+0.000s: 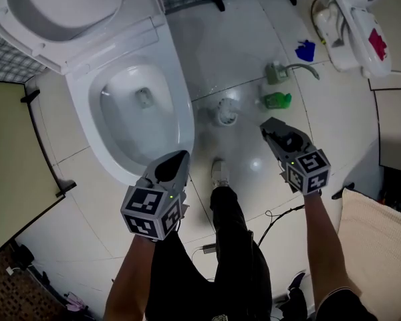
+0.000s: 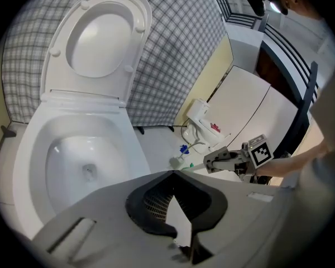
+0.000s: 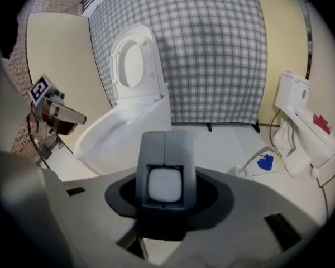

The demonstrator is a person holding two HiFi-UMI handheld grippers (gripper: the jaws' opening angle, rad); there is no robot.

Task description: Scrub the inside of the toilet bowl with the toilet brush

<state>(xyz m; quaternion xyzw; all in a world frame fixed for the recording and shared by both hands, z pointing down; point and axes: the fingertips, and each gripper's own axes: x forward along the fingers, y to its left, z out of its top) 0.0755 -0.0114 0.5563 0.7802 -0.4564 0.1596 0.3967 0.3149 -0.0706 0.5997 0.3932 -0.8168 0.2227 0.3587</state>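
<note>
You wear black trousers [image 1: 237,246] and one pale grey shoe [image 1: 220,172]; your forearms are uncovered. The left gripper [image 1: 178,158] and right gripper [image 1: 269,126] are grey plastic with dark hollows. Each has a small green light and black-and-white square markers on its cube: left cube [image 1: 150,212], right cube [image 1: 309,171].

The raised toilet lid [image 1: 60,12] is running off the head view's top edge, and the white fixture [image 1: 357,32] in the far corner is getting clipped there too. The small upright thing [image 1: 226,111] on the floor [image 1: 240,52] beside the toilet bowl [image 1: 182,109] is showing too blurred to name.
</note>
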